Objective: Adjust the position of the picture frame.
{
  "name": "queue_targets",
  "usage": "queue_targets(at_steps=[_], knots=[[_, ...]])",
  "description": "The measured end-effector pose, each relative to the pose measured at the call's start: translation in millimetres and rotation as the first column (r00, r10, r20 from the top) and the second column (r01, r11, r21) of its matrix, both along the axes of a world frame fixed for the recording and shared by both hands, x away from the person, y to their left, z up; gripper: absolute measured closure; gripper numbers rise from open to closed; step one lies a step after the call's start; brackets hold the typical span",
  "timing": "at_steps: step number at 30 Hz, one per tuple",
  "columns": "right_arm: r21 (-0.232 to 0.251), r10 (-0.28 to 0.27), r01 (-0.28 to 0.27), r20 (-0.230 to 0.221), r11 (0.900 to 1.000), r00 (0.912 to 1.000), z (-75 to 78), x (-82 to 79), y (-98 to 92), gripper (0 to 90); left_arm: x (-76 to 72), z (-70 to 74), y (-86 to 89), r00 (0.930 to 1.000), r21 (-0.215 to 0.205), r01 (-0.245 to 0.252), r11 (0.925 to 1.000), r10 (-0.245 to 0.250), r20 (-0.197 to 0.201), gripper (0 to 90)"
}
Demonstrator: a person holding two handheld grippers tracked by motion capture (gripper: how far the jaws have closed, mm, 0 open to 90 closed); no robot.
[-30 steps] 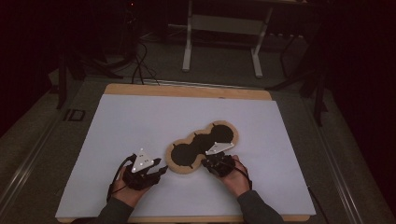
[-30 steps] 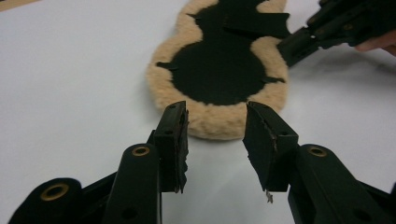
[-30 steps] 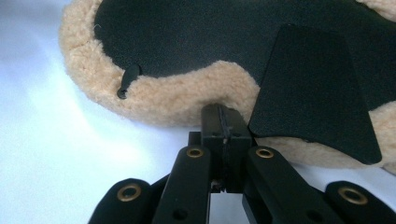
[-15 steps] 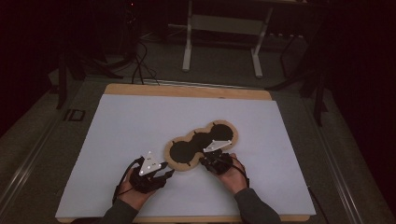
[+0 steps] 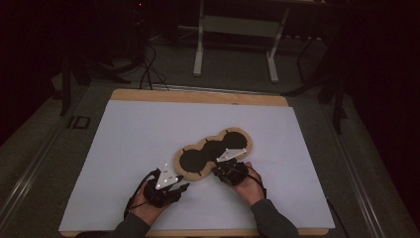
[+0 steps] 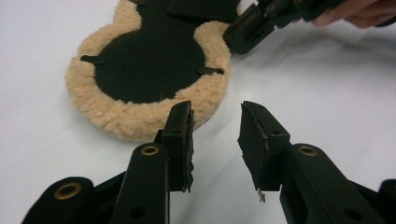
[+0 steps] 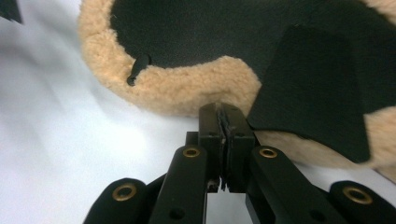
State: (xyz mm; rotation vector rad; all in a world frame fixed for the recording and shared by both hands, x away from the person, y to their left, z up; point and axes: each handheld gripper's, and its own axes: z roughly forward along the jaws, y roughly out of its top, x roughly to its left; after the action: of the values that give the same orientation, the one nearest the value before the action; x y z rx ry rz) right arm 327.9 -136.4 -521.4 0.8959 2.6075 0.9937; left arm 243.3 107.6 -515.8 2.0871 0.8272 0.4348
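The fleece pad [image 6: 144,79] lies just ahead of the half-open, empty, closing left gripper [image 6: 215,135]; the right gripper [image 7: 225,122], jaws together, touches its rim

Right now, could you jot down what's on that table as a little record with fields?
Surface: white table top
Main thing: tan fleecy pad with black inner face, three rounded lobes, lying flat
Small detail: short black tab at the fleece edge
Left gripper: jaws open and just been closing, nothing between them, just short of the pad's near lobe
Right gripper: jaws shut, tips at the fleece rim beside a black flap; whether they pinch fleece is unclear
Hands: one on each gripper, at the table's near edge
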Motion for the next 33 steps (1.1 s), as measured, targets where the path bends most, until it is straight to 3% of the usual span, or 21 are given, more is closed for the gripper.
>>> queue_targets(at_steps=[6,9,14,19,20,21,22,23,28,31,32,33], knots=[[0.048,-0.004,0.003,0.016,0.999,0.9999,10.1,-1.6,-12.8,87.4,-0.3,-3.2,-7.1,0.9998,0.019,0.017,0.9997,-0.017,-0.006,65.2],[0.083,-0.053,0.049,0.041,0.995,0.9977,18.3,4.7,-26.7,87.3,0.4,-6.7,-12.8,0.9995,0.041,0.030,0.9987,-0.029,-0.010,65.2],[0.080,-0.116,0.111,0.066,0.991,0.9910,20.7,13.9,-37.4,87.1,1.2,-9.0,-15.6,0.9994,0.050,0.034,0.9982,-0.034,-0.013,65.2],[0.094,-0.214,0.207,0.068,0.974,0.9745,18.8,29.3,-54.3,87.0,2.0,-11.2,-18.0,0.9991,0.061,0.039,0.9974,-0.038,-0.020,65.2],[0.094,-0.214,0.207,0.068,0.974,0.9745,18.8,29.3,-54.3,87.0,2.0,-11.2,-18.0,0.9991,0.061,0.039,0.9974,-0.038,-0.020,65.2],[0.102,-0.243,0.236,0.067,0.966,0.9677,19.0,32.6,-59.0,86.4,2.3,-12.3,-19.2,0.9990,0.063,0.041,0.9972,-0.039,-0.020,65.2],[0.102,-0.243,0.236,0.067,0.966,0.9677,19.0,32.6,-59.0,86.4,2.3,-12.3,-19.2,0.9990,0.063,0.041,0.9972,-0.039,-0.020,65.2],[0.110,-0.280,0.272,0.069,0.956,0.9575,19.2,37.3,-65.1,85.0,2.5,-13.0,-19.8,0.9990,0.067,0.040,0.9969,-0.039,-0.022,65.2],[0.098,-0.362,0.353,0.090,0.930,0.9278,19.7,47.0,-75.5,78.5,3.9,-14.0,-19.7,0.9993,0.069,0.033,0.9971,-0.031,-0.021,65.2],[0.105,-0.411,0.401,0.093,0.910,0.9071,19.3,54.3,-80.8,72.7,4.5,-15.0,-20.3,0.9992,0.074,0.033,0.9967,-0.031,-0.024,65.0],[0.105,-0.411,0.401,0.093,0.910,0.9071,19.3,54.3,-80.8,72.7,4.5,-15.0,-20.3,0.9992,0.074,0.033,0.9967,-0.031,-0.024,65.0],[0.109,-0.441,0.431,0.083,0.896,0.8938,19.6,59.3,-83.3,69.4,5.0,-16.4,-21.9,0.9992,0.070,0.032,0.9971,-0.030,-0.027,65.1]])
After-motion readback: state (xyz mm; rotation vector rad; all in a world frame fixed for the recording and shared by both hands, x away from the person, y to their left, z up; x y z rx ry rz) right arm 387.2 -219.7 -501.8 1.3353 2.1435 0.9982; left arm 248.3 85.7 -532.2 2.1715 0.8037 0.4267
